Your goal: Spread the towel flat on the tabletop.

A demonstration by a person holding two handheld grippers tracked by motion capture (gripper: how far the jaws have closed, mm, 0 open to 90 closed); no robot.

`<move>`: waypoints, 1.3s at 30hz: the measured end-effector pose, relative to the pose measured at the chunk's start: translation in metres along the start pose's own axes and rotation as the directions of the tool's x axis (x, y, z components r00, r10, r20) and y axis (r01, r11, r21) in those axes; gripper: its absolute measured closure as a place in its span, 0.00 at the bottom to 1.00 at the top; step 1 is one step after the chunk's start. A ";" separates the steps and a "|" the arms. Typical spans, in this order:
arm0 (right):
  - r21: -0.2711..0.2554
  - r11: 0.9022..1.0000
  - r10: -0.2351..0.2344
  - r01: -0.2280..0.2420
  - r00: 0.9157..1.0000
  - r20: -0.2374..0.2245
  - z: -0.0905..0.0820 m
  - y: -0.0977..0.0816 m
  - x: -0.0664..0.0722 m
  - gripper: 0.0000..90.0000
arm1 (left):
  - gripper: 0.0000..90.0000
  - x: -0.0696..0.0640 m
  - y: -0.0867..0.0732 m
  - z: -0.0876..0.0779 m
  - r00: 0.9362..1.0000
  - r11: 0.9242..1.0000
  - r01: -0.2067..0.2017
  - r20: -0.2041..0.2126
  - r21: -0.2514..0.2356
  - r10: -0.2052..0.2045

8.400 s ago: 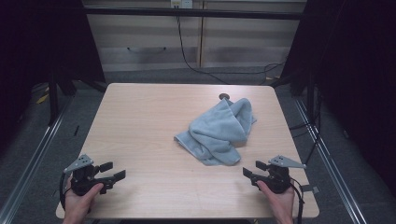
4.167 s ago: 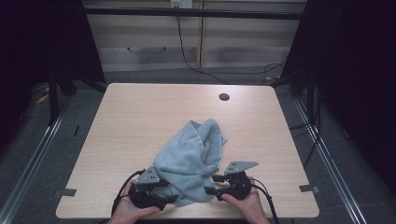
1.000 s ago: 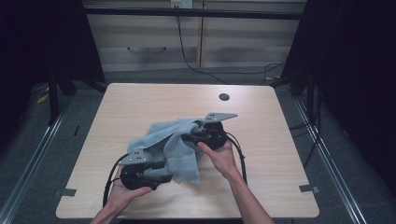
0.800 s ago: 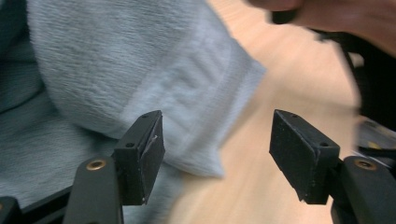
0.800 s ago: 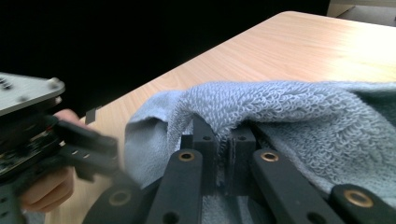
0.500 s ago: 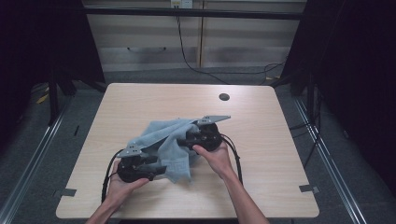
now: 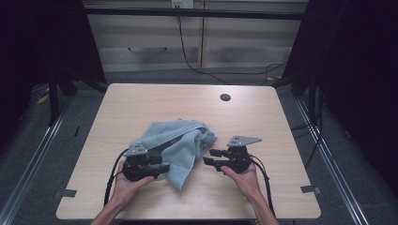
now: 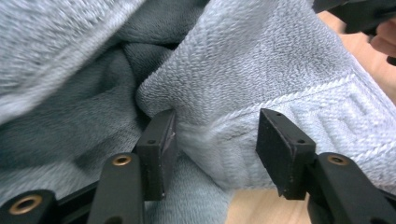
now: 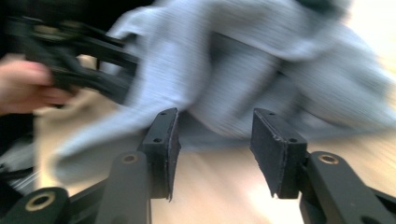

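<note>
the folding of the crumpled towel (image 7: 176, 143) at the table's (image 7: 141, 101) near middle is mid-step: the left gripper (image 7: 157, 168), jaws just closing, straddles a hemmed fold unpinched, while the right gripper (image 7: 211, 157), jaws just opened, sits empty beside it, likely needing a fresh edge next.

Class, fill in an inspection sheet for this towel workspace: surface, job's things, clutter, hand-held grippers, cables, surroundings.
Surface: light wooden table with a dark round hole near the far edge.
Job's things: grey towel, crumpled, lying mid-table.
Clutter: nothing seen.
Hand-held grippers: left hand-held gripper has a towel fold between its jaws, which have just been closing and are not yet clamped; right hand-held gripper is open, beside the towel, nothing between its jaws.
Cables: a black cable trails from each hand-held gripper; another runs down the back wall.
Surroundings: dark frame posts, grey floor, tape marks at the near corners.
</note>
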State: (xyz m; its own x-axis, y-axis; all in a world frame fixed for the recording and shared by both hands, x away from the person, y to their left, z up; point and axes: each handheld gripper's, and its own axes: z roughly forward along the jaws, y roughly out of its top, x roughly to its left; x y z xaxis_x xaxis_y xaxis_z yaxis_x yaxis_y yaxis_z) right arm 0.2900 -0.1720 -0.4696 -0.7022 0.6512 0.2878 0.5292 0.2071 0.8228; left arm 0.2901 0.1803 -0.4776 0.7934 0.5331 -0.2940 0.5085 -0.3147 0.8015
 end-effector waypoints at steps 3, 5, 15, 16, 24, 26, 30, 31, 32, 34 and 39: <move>0.024 0.999 0.025 -0.026 0.999 0.043 0.005 -0.005 -0.021 0.62 | 0.55 -0.010 0.002 -0.007 1.000 0.999 -0.022 0.019 -0.029 0.023; 0.030 0.998 0.048 -0.049 0.997 0.059 0.012 -0.006 -0.033 0.64 | 0.50 -0.020 0.003 -0.007 0.997 0.998 -0.051 0.056 -0.031 0.053; 0.012 0.999 0.042 -0.042 0.998 0.043 0.023 0.000 -0.031 0.65 | 0.32 -0.046 -0.002 0.030 0.987 0.986 -0.145 0.075 0.079 0.139; 0.013 0.999 0.039 -0.039 0.998 0.040 0.022 0.000 -0.030 0.65 | 0.32 -0.043 -0.004 0.032 0.989 0.986 -0.145 0.043 0.085 0.141; 0.026 0.999 0.040 -0.041 0.998 0.042 0.025 -0.004 -0.033 0.65 | 0.85 -0.020 0.010 -0.002 0.999 0.997 -0.045 0.012 -0.059 0.045; 0.019 0.999 0.035 -0.036 0.998 0.042 0.025 -0.005 -0.032 0.65 | 0.86 -0.017 0.020 -0.021 1.000 0.990 -0.011 0.011 -0.141 0.013; 0.021 0.999 0.028 -0.029 0.999 0.040 0.025 -0.005 -0.030 0.65 | 0.86 -0.010 0.041 -0.053 1.000 0.964 0.015 0.002 -0.267 -0.015; 0.018 0.999 0.029 -0.030 0.999 0.038 0.026 -0.006 -0.029 0.65 | 0.86 -0.005 0.044 -0.059 0.999 0.955 0.028 -0.010 -0.296 -0.032; 0.012 0.999 0.029 -0.029 0.999 0.032 0.026 -0.007 -0.027 0.65 | 0.86 0.009 0.049 -0.068 0.996 0.943 0.062 -0.039 -0.328 -0.079; 0.005 1.000 0.026 -0.026 1.000 0.013 0.027 -0.009 -0.023 0.65 | 0.86 0.026 0.050 -0.071 0.989 0.938 0.085 -0.085 -0.337 -0.120; 0.051 0.998 -0.017 0.019 0.999 -0.046 0.036 -0.017 -0.009 0.70 | 0.86 0.062 0.039 -0.066 0.963 0.929 0.173 -0.142 -0.327 -0.230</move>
State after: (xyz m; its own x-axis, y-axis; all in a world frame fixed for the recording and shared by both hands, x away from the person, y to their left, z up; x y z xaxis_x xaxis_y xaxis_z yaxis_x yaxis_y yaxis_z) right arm 0.3046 -0.1554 -0.5040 -0.7324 0.6130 0.2962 0.5393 0.2568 0.8020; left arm 0.3374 0.2527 -0.4300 0.5992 0.6975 -0.3931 0.5003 0.0571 0.8640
